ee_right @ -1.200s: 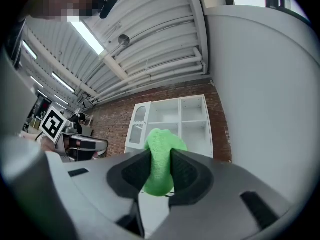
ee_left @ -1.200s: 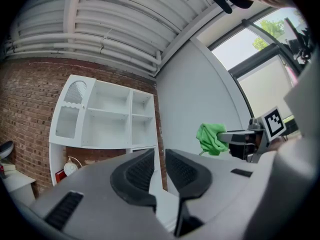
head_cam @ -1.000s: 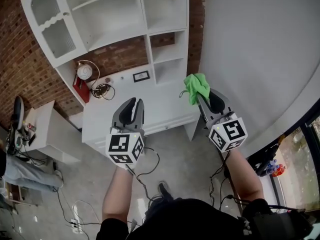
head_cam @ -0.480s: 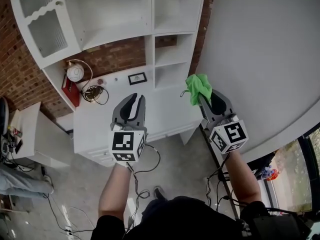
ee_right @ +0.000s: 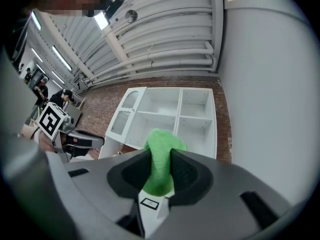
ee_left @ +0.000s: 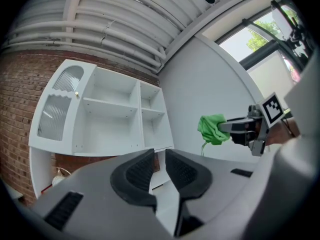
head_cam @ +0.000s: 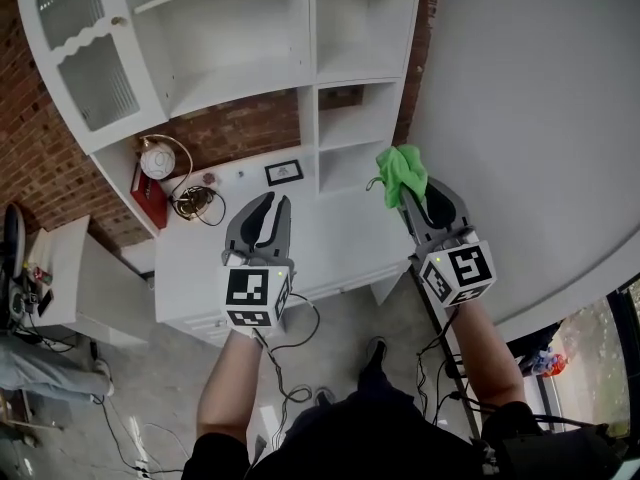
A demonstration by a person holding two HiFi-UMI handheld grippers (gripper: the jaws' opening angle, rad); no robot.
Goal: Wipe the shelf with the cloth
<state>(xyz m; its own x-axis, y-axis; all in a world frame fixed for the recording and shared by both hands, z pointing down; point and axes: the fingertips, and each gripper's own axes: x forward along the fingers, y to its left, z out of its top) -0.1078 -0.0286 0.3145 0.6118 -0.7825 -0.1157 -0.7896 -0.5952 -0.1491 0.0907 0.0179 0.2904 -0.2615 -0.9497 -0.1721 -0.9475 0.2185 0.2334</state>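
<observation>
A white shelf unit (head_cam: 250, 58) with open compartments stands against a brick wall ahead of me. My right gripper (head_cam: 408, 194) is shut on a bunched green cloth (head_cam: 399, 172), held in the air in front of the unit's right-hand cubbies (head_cam: 345, 166). In the right gripper view the cloth (ee_right: 160, 160) fills the gap between the jaws, with the shelf (ee_right: 170, 116) beyond. My left gripper (head_cam: 271, 204) hovers over the white counter (head_cam: 200, 258), shut and holding nothing. The left gripper view shows the shelf (ee_left: 110, 119), the cloth (ee_left: 213, 128) and the right gripper (ee_left: 239, 128).
On the counter lie a round white lamp (head_cam: 155, 158), a red item (head_cam: 143, 190), coiled cables (head_cam: 190, 204) and a small framed picture (head_cam: 283, 173). A low white cabinet (head_cam: 75, 288) stands at the left. A curved grey wall (head_cam: 530, 118) borders the right. Cords trail over the floor (head_cam: 140, 418).
The shelf unit has shifted in the head view and sits closer and more central now. Both grippers keep their pose, the cloth still in the right one.
</observation>
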